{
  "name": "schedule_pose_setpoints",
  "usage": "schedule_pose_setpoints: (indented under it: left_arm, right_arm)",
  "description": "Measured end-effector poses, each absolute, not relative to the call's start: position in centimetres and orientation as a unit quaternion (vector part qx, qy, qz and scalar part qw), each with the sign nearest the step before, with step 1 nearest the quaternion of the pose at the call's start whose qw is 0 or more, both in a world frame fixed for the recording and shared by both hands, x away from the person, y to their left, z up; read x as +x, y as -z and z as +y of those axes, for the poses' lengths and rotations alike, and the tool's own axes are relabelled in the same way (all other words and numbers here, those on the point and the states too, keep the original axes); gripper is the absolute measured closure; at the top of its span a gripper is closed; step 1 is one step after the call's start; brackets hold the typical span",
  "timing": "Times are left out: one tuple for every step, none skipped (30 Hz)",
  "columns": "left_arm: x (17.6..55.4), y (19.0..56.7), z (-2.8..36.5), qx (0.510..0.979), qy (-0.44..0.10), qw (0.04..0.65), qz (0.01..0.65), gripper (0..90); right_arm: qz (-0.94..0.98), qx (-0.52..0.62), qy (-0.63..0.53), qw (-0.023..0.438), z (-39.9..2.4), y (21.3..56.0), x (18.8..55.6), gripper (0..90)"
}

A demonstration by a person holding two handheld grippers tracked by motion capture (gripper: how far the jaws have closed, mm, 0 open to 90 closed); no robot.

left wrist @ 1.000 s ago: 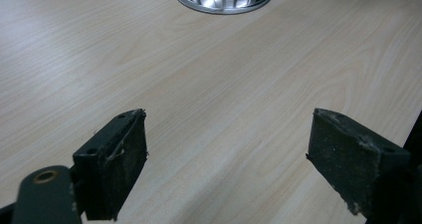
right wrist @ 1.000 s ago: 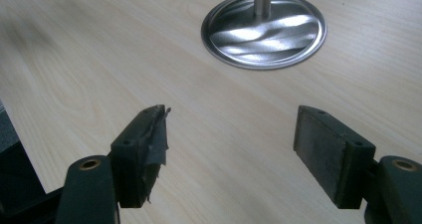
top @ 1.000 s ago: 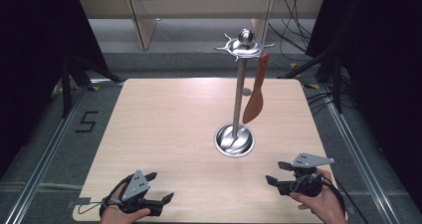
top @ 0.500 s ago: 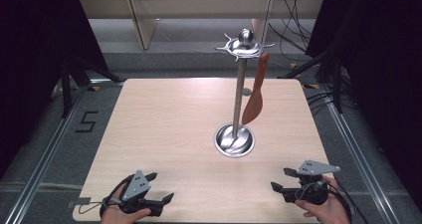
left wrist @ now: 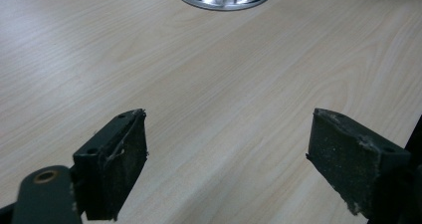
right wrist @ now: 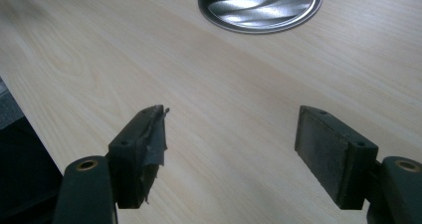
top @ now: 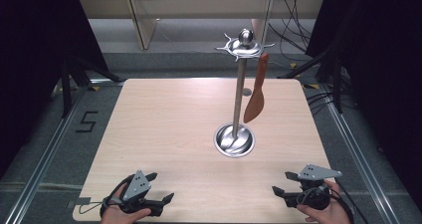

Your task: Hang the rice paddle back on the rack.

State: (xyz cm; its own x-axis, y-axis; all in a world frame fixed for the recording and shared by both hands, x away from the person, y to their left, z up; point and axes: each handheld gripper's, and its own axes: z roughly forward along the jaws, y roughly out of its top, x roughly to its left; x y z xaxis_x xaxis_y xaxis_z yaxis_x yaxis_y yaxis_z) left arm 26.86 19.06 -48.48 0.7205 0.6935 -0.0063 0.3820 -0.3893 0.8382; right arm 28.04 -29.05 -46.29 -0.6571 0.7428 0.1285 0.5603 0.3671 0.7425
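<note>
The brown spatula [top: 256, 93] is seen hanging from the metal stand [top: 239, 102] at the far right of the table [top: 164, 124]. The left gripper [top: 159, 198] and right gripper [top: 279, 190] are held at the near edge, jaws spread and empty. The hanging is judged done.

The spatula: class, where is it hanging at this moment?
In the high view, the spatula hangs from the right side of the metal stand, right of its pole and above the round base, toward the table's far right.
</note>
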Motion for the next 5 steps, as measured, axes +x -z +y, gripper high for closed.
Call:
schedule_pose_setpoints:
  left_arm:
    - [26.83,48.49,19.03,0.814,-0.175,0.444,0.331,14.9]
    - [26.81,48.51,19.03,0.813,-0.176,0.444,0.332,14.9]
    - [26.82,48.5,19.06,0.814,-0.177,0.441,0.333,14.9]
    - [26.87,48.52,19.08,0.815,-0.176,0.442,0.332,14.9]
    - [26.77,48.67,18.88,0.806,-0.168,0.449,0.347,14.9]
  right_arm:
    - [0.82,0.398,-0.396,0.114,-29.09,46.29,28.03,29.2]
    - [0.819,0.398,-0.396,0.114,-29.1,46.27,28.02,29.2]
    - [0.819,0.397,-0.398,0.116,-29.13,46.29,28.03,29.3]
    - [0.819,0.397,-0.398,0.116,-29.14,46.29,28.03,29.2]
    - [0.818,0.398,-0.4,0.114,-29.14,46.27,28.01,29.2]
